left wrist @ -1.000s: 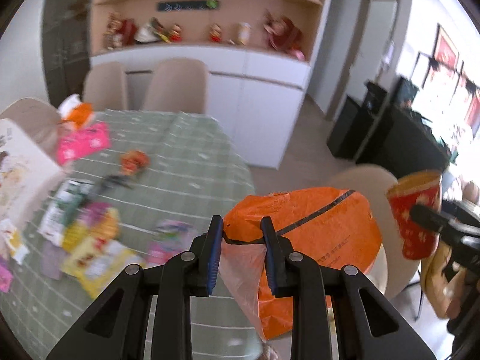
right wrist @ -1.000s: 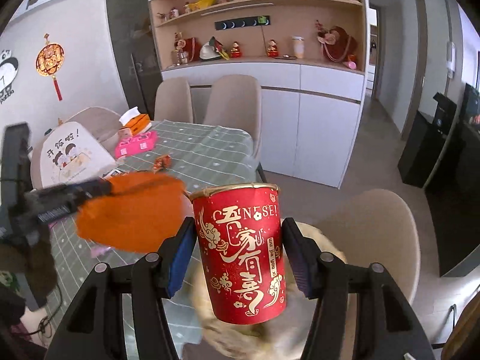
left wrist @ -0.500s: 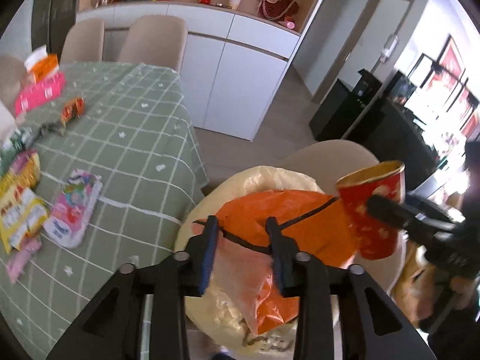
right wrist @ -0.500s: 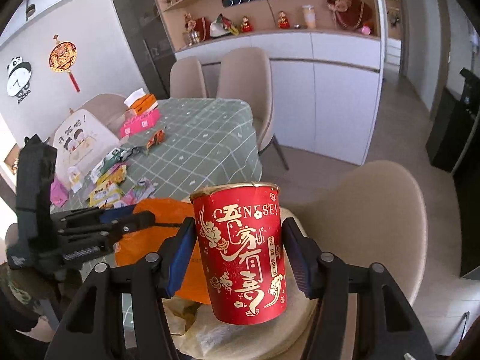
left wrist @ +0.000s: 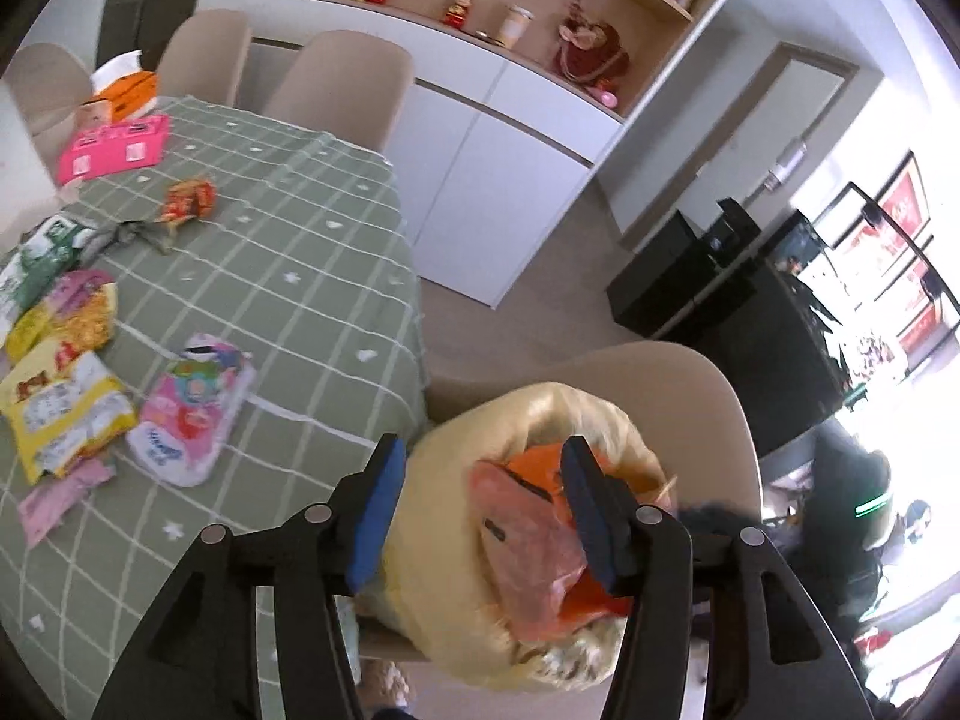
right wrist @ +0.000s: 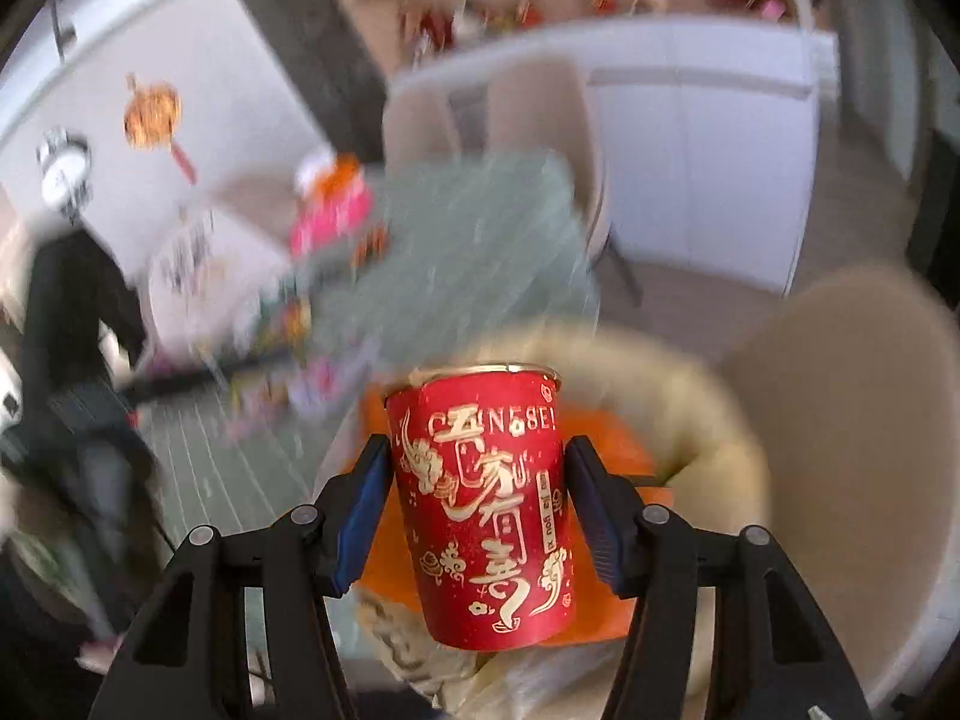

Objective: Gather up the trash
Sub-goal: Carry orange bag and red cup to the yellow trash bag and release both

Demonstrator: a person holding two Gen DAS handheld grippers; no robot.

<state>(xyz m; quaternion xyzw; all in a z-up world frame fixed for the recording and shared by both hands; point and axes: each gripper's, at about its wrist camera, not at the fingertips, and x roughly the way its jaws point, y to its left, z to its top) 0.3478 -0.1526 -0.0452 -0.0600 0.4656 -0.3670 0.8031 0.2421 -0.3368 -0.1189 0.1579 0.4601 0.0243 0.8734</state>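
My left gripper hangs over a yellow trash bag on a beige chair. Its jaws are opening. An orange plastic bag lies loose in the trash bag's mouth between the fingers, and neither pad presses on it. My right gripper is shut on an upright red paper cup with gold lettering. It holds the cup just above the orange plastic bag and the yellow trash bag. This view is blurred by motion.
A table with a green checked cloth stands left of the chair. On it lie a pink pack, yellow packs, a red wrapper and a pink box. White cabinets stand behind.
The left jaws have spread and let go of the orange bag, which now rests in the yellow bag. The right gripper has come down with the cup over that bag.
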